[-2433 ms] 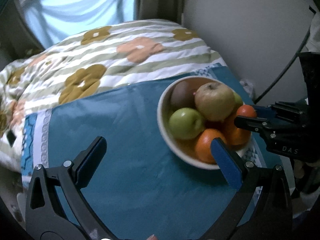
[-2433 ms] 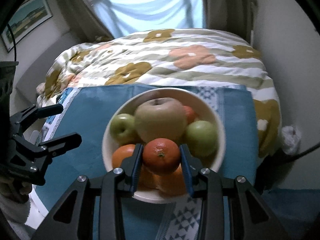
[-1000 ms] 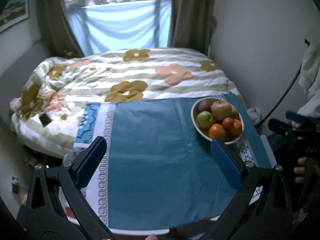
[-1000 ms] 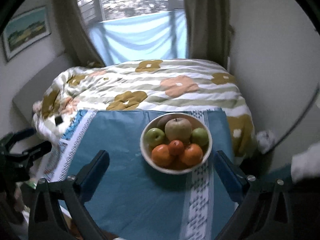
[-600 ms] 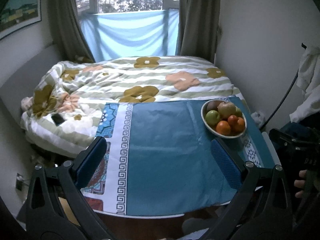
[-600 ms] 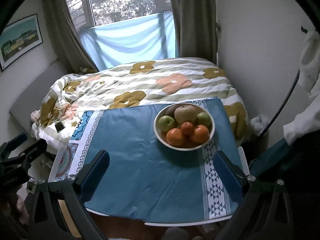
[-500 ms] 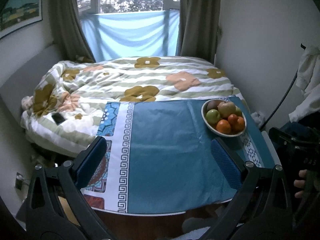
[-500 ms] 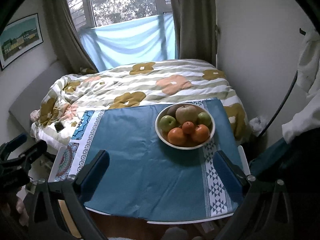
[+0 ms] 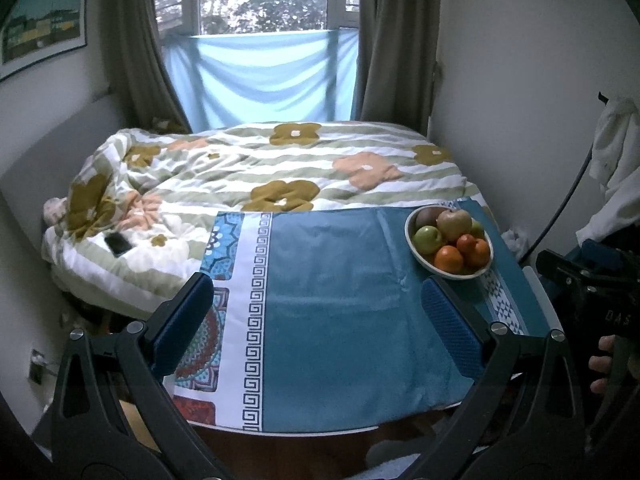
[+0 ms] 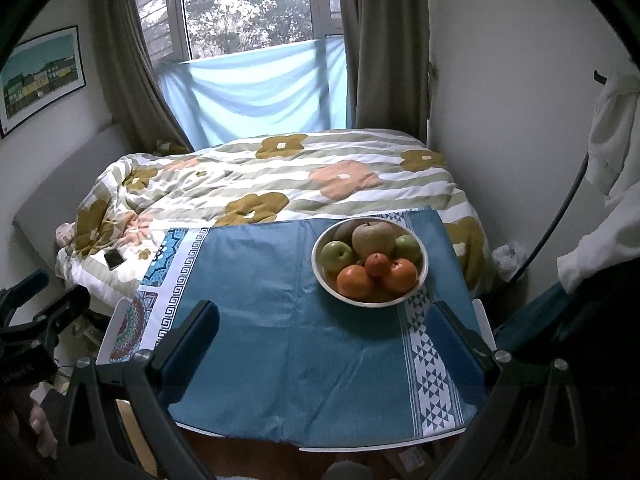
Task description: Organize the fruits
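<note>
A white bowl [image 10: 402, 300] stands on the table's far right side, on a blue cloth [image 10: 300, 320]. It holds a large pale apple [image 10: 373, 238], green apples [image 10: 337, 254], oranges [image 10: 355, 280] and a small tangerine [image 10: 377, 264] on top. The bowl also shows in the left wrist view [image 9: 436, 270]. My left gripper [image 9: 318, 324] is open and empty, held back over the table's near edge. My right gripper [image 10: 322, 340] is open and empty, well short of the bowl.
A bed with a flowered quilt [image 10: 280, 176] lies behind the table, with a phone [image 10: 113, 258] on it. A window with curtains is beyond. A white wall is on the right, with white clothing [image 10: 612, 128] hanging and a black cable [image 10: 560, 216].
The right gripper let go of the tangerine on top of the fruit pile and opened. Both grippers pulled back and up from the bowl, so the whole table now shows.
</note>
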`<state>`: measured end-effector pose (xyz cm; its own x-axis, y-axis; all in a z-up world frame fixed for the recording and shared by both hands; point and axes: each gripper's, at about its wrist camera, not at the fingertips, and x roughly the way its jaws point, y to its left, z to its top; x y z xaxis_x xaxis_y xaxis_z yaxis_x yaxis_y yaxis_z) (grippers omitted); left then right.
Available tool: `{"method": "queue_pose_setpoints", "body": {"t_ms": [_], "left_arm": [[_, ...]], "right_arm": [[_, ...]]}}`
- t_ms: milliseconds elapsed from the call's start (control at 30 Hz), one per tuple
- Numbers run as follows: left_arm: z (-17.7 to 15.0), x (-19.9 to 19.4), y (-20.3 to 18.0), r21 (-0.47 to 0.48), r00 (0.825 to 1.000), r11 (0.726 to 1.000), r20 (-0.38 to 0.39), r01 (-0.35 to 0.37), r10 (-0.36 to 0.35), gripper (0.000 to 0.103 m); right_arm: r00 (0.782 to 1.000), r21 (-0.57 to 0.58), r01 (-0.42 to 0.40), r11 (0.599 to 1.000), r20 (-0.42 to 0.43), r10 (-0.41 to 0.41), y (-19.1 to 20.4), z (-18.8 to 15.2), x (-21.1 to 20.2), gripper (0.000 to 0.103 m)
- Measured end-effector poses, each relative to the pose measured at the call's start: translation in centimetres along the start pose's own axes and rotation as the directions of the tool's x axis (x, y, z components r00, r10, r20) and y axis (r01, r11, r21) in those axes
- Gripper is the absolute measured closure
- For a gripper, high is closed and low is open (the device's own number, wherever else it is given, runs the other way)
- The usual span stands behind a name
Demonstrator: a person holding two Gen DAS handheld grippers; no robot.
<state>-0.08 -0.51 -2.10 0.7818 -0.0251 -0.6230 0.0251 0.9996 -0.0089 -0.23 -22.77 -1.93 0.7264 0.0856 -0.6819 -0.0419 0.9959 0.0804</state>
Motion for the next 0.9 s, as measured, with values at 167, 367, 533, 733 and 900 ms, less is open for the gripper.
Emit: {"method": "queue_pose_setpoints", "body": {"t_ms": [167,367,533,733,900], "left_arm": [[0.1,0.1,0.1,0.002,1.000,1.000,0.003,-0.004,0.004,0.000],[0.6,0.6,0.1,0.009,1.000,1.000,0.006,-0.007,0.007,0.000],[0.9,1.0,-0.1,0.020,1.000,1.000,0.008,-0.009,0.009,0.000],[1.3,1.3,-0.2,0.026,1.000,1.000,0.007,-0.008,0.008,0.000],[1.4,1.5,-0.2,0.025,1.000,1.000,0.004,-0.004,0.004,0.000]], "right_arm": [[1.000,0.007,0.002,1.000,-0.001,-0.002,-0.1,0.3,0.2,0.000],[1.000,0.010,0.003,1.000,-0.001,-0.003,-0.3,0.6,0.5,0.000],[1.000,0.016,0.005,1.000,0.000,-0.005,-0.6,0.9,0.7,0.000],[1.000,0.025,0.009,1.000,0.001,-0.009,-0.9,1.3,1.2,0.000],[1.000,0.026,0.012,1.000,-0.001,-0.012,-1.0,1.4,1.3,0.000]]}}
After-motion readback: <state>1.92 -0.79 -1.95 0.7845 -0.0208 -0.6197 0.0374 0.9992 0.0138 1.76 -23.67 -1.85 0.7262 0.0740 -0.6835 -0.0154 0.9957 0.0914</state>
